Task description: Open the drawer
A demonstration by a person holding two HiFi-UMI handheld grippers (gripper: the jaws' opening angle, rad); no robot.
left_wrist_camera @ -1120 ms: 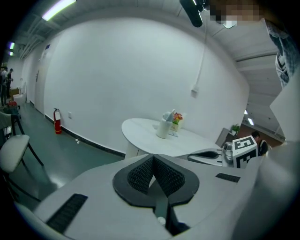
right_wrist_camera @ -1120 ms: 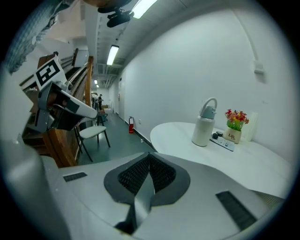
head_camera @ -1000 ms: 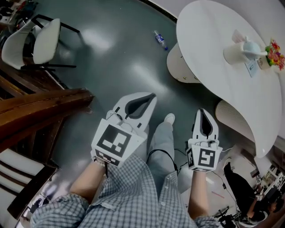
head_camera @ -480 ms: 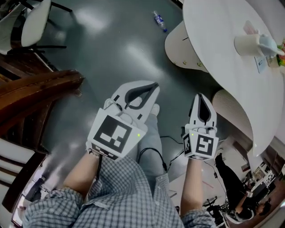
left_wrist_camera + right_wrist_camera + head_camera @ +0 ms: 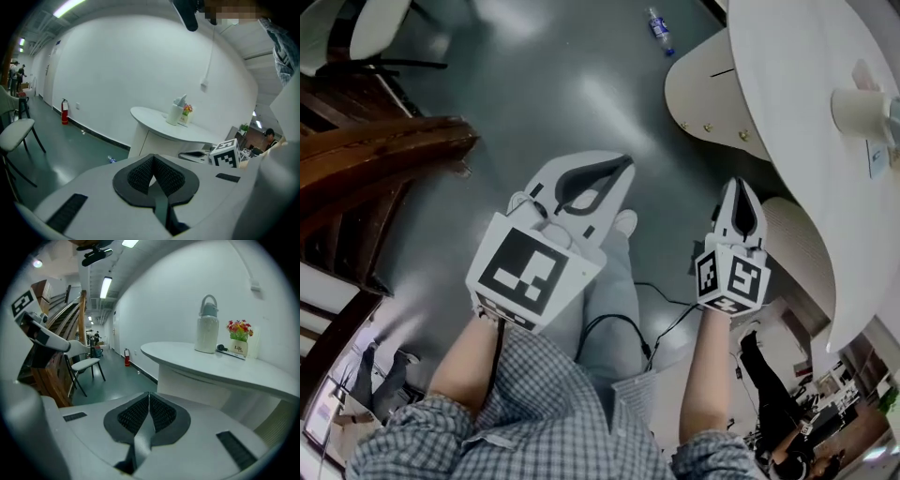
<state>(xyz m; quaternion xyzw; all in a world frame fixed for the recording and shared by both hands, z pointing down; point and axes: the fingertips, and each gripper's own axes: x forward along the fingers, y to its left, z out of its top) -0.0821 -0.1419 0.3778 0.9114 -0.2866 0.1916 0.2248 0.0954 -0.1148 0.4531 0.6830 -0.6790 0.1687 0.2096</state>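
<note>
Above the floor [image 5: 534, 103] I hold two tongs: left tongs [image 5: 625, 161] and right tongs [image 5: 739, 184], each with jaws together. Nearby: one white desk [image 5: 797, 112], one bottle [image 5: 659, 30], one chair [image 5: 375, 23].

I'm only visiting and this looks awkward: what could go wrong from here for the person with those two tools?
The cable trailing by the person's shoe could trip them. The bottle lying ahead could roll underfoot. The right tool hangs near the edge of the white table and might knock it.
</note>
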